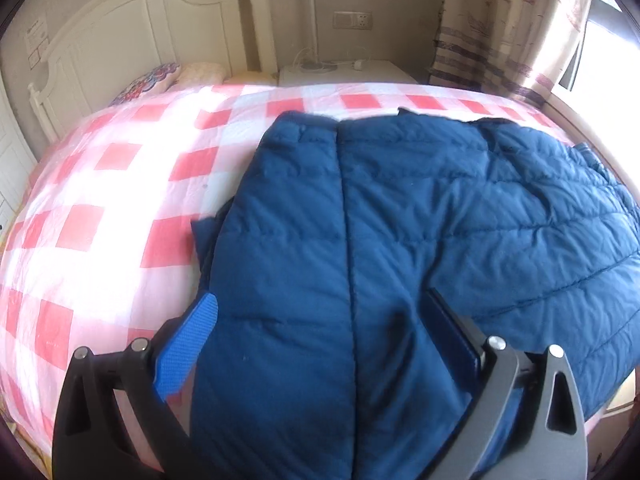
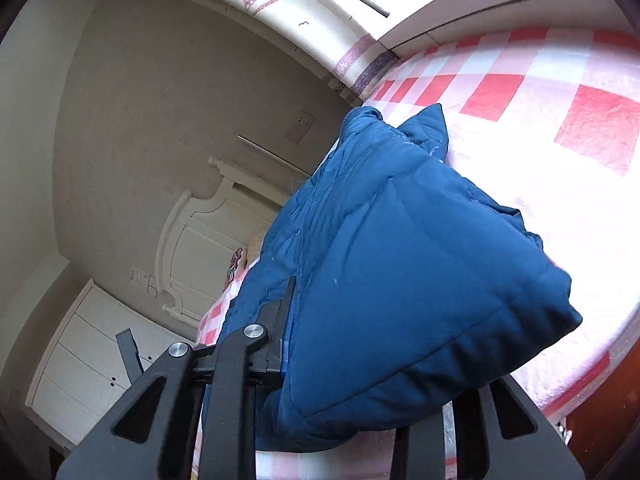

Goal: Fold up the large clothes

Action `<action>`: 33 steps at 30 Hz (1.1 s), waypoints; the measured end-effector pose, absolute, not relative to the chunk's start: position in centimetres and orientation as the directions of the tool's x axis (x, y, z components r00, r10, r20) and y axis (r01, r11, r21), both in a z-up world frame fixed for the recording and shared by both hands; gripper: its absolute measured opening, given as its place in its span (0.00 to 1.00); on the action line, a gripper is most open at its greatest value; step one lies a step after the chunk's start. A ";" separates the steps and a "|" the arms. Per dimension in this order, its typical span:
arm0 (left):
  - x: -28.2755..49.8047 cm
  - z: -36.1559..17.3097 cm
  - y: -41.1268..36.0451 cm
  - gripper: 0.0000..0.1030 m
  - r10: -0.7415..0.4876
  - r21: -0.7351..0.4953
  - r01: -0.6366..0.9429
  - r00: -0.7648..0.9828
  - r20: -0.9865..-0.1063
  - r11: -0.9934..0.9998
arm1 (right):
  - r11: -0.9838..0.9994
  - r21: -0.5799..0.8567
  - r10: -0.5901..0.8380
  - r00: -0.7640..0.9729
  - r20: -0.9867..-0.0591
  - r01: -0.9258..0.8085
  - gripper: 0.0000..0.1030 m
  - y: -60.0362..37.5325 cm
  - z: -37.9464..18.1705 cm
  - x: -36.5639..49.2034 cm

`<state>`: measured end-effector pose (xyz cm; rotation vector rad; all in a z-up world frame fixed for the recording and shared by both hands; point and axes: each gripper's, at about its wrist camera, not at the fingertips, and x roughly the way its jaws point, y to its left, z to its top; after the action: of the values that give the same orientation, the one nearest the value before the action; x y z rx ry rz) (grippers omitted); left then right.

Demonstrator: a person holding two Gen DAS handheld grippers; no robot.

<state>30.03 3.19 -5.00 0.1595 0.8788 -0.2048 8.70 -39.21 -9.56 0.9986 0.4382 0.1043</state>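
Note:
A large dark blue quilted jacket (image 1: 420,208) lies on a bed with a pink and white checked sheet (image 1: 120,184). In the left wrist view a thick fold of it fills the space between the fingers of my left gripper (image 1: 320,316). The blue pad (image 1: 188,348) presses its left edge and the dark right finger (image 1: 452,328) sinks into the cloth. In the right wrist view my right gripper (image 2: 380,344) is shut on a bunched corner of the jacket (image 2: 400,264), held up off the bed. Its left finger (image 2: 280,320) shows; the right finger is hidden under the cloth.
A white headboard (image 1: 132,36) and pillows (image 1: 168,76) stand at the bed's far left. A white nightstand (image 1: 344,72) sits behind the bed, with a patterned curtain (image 1: 500,28) and a window to the right. A white cabinet (image 2: 80,368) stands by the wall.

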 end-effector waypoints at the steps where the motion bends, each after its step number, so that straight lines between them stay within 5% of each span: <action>1: 29.5 -4.0 2.0 0.98 -0.139 0.038 0.261 0.628 -0.766 0.965 | 0.560 0.821 0.277 0.909 -0.311 0.111 0.31 -39.1 -9.3 8.3; 5: 30.3 -1.2 -5.5 0.98 -0.184 0.017 0.297 0.636 -0.749 0.955 | 0.619 0.779 0.261 0.909 -0.324 0.100 0.31 -38.7 -8.4 7.2; 10: 35.6 -2.6 -14.7 0.98 -0.052 0.131 0.241 0.629 -0.776 0.962 | 0.645 0.759 0.262 0.907 -0.328 0.088 0.31 -38.6 -8.4 6.8; 15: 40.0 -7.3 -16.1 0.99 0.076 0.199 0.173 0.542 -0.837 0.965 | 0.662 0.745 0.255 0.910 -0.327 0.083 0.31 -38.4 -8.2 7.0; 19: 35.7 -5.6 -13.8 0.98 -0.032 0.108 0.206 0.578 -0.815 0.973 | 0.668 0.739 0.238 0.914 -0.327 0.091 0.31 -38.3 -8.3 6.6; 27: 19.5 -6.9 -11.5 0.98 -0.139 0.188 0.368 0.702 -0.699 0.911 | 0.770 0.627 0.150 0.921 -0.359 0.119 0.31 -36.0 -5.6 6.9; 33: 16.0 -8.2 -9.0 0.98 -0.188 0.164 0.380 0.732 -0.654 0.910 | 0.929 0.337 -0.022 0.933 -0.360 0.153 0.31 -29.3 0.1 8.2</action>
<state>15.95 -9.00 -8.24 0.2978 0.6816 -0.3178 8.16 -29.33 0.10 0.3702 0.3601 -0.0916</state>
